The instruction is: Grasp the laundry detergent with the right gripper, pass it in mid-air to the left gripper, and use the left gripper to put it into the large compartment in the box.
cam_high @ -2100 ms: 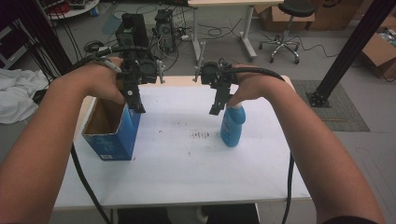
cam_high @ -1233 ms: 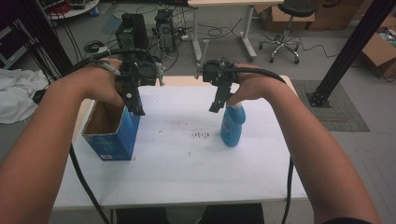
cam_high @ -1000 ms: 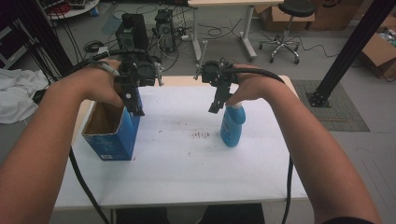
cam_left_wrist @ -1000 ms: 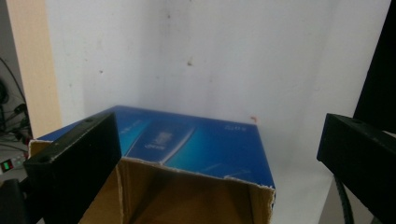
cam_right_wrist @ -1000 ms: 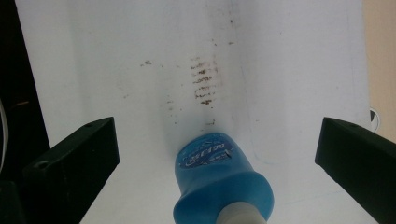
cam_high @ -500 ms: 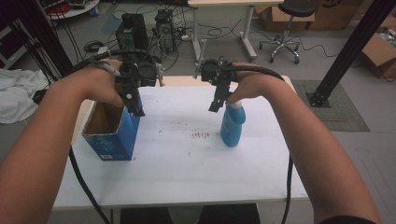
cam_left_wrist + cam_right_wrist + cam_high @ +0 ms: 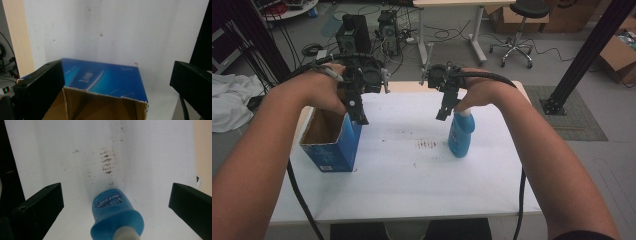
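A blue cardboard box [image 7: 328, 149] with an open top stands on the left of the white table [image 7: 412, 190]. My left gripper [image 7: 358, 114] hovers over the box's right rim. In the left gripper view its jaws stand wide apart above the box [image 7: 107, 79], and my left gripper [image 7: 117, 72] is open and holds nothing. A blue bottle [image 7: 460, 136] with a white cap stands upright right of centre. My right gripper [image 7: 443, 111] hangs just above and to the left of it. In the right gripper view the bottle [image 7: 113, 211] sits between the spread jaws, untouched, and my right gripper [image 7: 115, 192] is open.
A patch of brown marks [image 7: 427, 145] stains the table between box and bottle; the same marks [image 7: 107, 161] lie beyond the bottle in the right gripper view. Past the far edge are computer towers [image 7: 354, 27], cables, a desk and a chair [image 7: 517, 30]. A black post [image 7: 584, 55] stands at right.
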A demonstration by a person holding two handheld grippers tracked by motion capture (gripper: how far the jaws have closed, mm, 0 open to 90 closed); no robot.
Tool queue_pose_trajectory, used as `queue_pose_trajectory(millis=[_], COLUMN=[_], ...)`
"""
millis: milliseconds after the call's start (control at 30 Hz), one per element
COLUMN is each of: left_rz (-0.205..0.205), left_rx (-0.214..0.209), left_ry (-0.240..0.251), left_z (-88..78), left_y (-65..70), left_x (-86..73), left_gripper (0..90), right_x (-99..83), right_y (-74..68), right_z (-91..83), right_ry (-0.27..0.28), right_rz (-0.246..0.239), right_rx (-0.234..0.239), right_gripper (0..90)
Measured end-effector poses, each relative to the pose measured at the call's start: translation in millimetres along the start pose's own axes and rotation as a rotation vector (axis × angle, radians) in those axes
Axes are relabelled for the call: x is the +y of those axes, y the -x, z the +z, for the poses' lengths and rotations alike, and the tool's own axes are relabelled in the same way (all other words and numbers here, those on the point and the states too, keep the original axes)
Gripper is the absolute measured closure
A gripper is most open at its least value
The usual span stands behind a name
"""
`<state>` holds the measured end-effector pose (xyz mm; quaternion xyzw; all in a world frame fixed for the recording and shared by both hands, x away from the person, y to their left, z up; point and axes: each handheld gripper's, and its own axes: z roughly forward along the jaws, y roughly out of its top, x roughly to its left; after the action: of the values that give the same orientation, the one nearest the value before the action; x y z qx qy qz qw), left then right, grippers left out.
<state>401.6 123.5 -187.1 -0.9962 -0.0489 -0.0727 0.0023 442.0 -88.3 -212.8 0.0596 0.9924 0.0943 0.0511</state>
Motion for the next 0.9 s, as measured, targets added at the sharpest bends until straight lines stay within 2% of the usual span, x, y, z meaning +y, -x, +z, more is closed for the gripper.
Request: queue_pose_trajectory(millis=[100, 133, 167, 200, 233, 267, 300, 333, 400, 433, 467, 500, 533, 567, 600, 633, 667, 700, 733, 767, 800, 833, 867, 900], left_rz=[-0.004, -0.006, -0.006, -0.008, -0.012, -0.012, -0.013, -0.014, -0.017, -0.017, -0.017, -0.017, -0.014, -0.011, -0.011, -0.009, -0.009, -0.004, -0.004, -0.003, -0.003, 0.005, 0.007, 0.013], left_rx=[-0.002, -0.001, -0.001, -0.002, 0.002, 0.002, 0.001, 0.002, 0.005, 0.007, 0.007, 0.006, 0.006, 0.008, 0.008, 0.007, 0.007, 0.009, 0.009, 0.004, 0.004, 0.004, 0.006, 0.005], left_ry=[0.000, -0.008, -0.011, -0.010, -0.007, -0.007, -0.006, -0.006, -0.001, 0.004, 0.004, 0.005, 0.004, 0.004, 0.004, 0.010, 0.010, 0.012, 0.012, 0.013, 0.013, 0.011, 0.017, 0.014], left_z=[1.4, 1.6, 1.7, 1.3, 0.7, 0.7, 0.2, 0.0, 0.0, 0.1, 0.1, 0.1, 0.3, 1.0, 1.0, 2.0, 2.0, 2.7, 2.7, 3.1, 3.1, 2.8, 3.5, 3.8], left_y=[1.1, 1.7, 2.3, 2.8, 3.8, 3.8, 4.2, 4.5, 5.6, 6.7, 6.7, 7.4, 8.0, 8.7, 8.7, 8.9, 8.9, 8.6, 8.6, 8.7, 8.7, 8.5, 8.5, 8.4], left_x=[-0.6, -0.7, -0.7, -0.7, -1.0, -1.0, -1.1, -1.0, -1.1, -1.2, -1.2, -1.1, -1.0, -0.7, -0.7, -0.2, -0.2, 1.0, 1.0, 2.7, 2.7, 4.0, 4.6, 6.1], left_gripper=[0.1, 0.1, 0.1, 0.1, 0.1, 0.1, 0.1, 0.1, 0.1, 0.1, 0.1, 0.1, 0.1, 0.1, 0.1, 0.1, 0.1, 0.1, 0.1, 0.1, 0.1, 0.1, 0.1, 0.1], right_x=[-1.9, -2.8, -4.6, -4.6, -7.4, -7.4, -10.5, -10.5, -13.8, -18.0, -18.0, -23.9, -23.9, -31.0, -31.0, -38.1, -38.1, -45.4, -45.4, -53.5, -53.5, -61.9, -61.9, -69.7], right_y=[0.0, 0.4, 1.0, 1.0, 1.7, 1.7, 1.8, 1.8, 0.9, 0.3, 0.3, -0.7, -0.7, -2.7, -2.7, -5.4, -5.4, -8.8, -8.8, -12.4, -12.4, -16.8, -16.8, -21.3], right_z=[0.9, 0.4, -0.6, -0.6, -1.6, -1.6, -2.5, -2.5, -3.3, -4.6, -4.6, -6.7, -6.7, -8.4, -8.4, -9.3, -9.3, -10.0, -10.0, -10.9, -10.9, -11.4, -11.4, -11.3], right_ry=[0.028, 0.052, 0.106, 0.106, 0.153, 0.153, 0.189, 0.189, 0.229, 0.283, 0.283, 0.348, 0.348, 0.412, 0.412, 0.454, 0.454, 0.489, 0.489, 0.522, 0.522, 0.553, 0.553, 0.563], right_rz=[0.008, 0.010, 0.026, 0.026, 0.051, 0.051, 0.073, 0.073, 0.091, 0.105, 0.105, 0.128, 0.128, 0.148, 0.148, 0.174, 0.174, 0.189, 0.189, 0.213, 0.213, 0.226, 0.226, 0.243], right_rx=[-0.012, -0.019, -0.042, -0.042, -0.055, -0.055, -0.069, -0.069, -0.077, -0.073, -0.073, -0.073, -0.073, -0.084, -0.084, -0.114, -0.114, -0.129, -0.129, -0.157, -0.157, -0.166, -0.166, -0.172], right_gripper=[0.0, 0.0, 0.0, 0.0, 0.0, 0.0, 0.0, 0.0, 0.0, 0.0, 0.0, 0.0, 0.0, 0.0, 0.0, 0.0, 0.0, 0.0, 0.0, 0.0, 0.0, 0.0, 0.0, 0.0])
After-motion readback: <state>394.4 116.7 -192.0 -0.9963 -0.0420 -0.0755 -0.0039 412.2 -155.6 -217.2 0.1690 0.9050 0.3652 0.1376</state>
